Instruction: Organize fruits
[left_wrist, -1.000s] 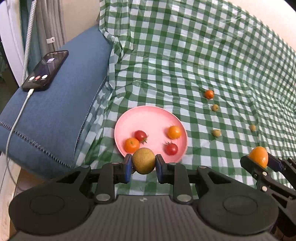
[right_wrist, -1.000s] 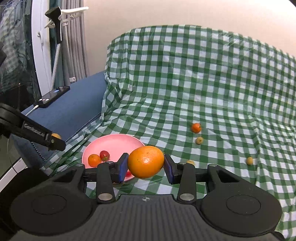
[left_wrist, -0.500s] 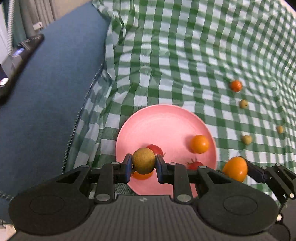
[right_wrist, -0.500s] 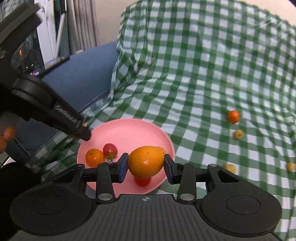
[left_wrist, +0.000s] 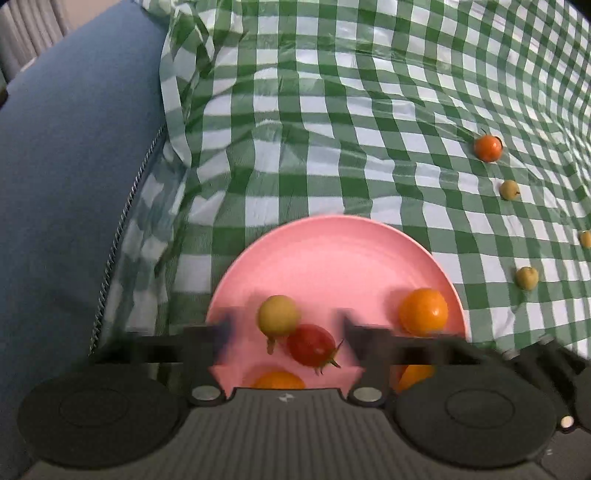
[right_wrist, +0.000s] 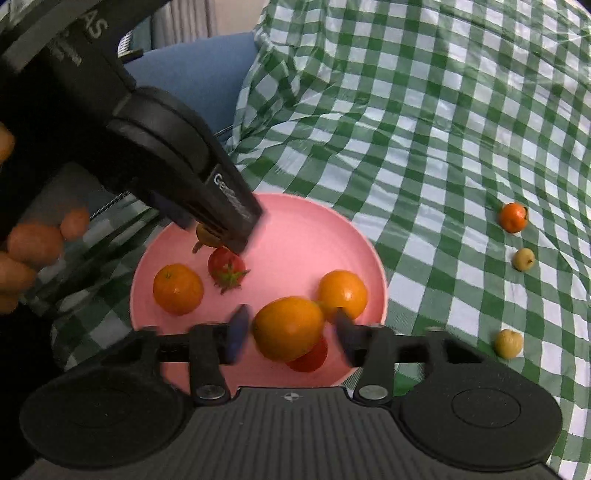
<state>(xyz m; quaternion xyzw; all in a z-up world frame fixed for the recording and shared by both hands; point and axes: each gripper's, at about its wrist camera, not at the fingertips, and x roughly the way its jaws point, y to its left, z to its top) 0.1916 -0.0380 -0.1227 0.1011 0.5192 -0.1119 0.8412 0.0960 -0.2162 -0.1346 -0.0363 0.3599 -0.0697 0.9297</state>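
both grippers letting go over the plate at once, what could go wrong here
The orange leaving the opening right gripper sits near the pink plate rim and could roll onto the checked cloth.

The yellow-green fruit, clear of the opening left gripper, may bump the cherry tomato.

The left wrist camera is looking steeply down from close above the pink plate (left_wrist: 332, 258), facing across the green checked cloth (left_wrist: 369, 110) toward its far side, with the blue cushion (left_wrist: 74, 166) at the left. The right wrist camera is looking down less steeply from the plate's near right, just as close. Both views are sharing the plate and the loose fruits (right_wrist: 512, 217) lying far right.
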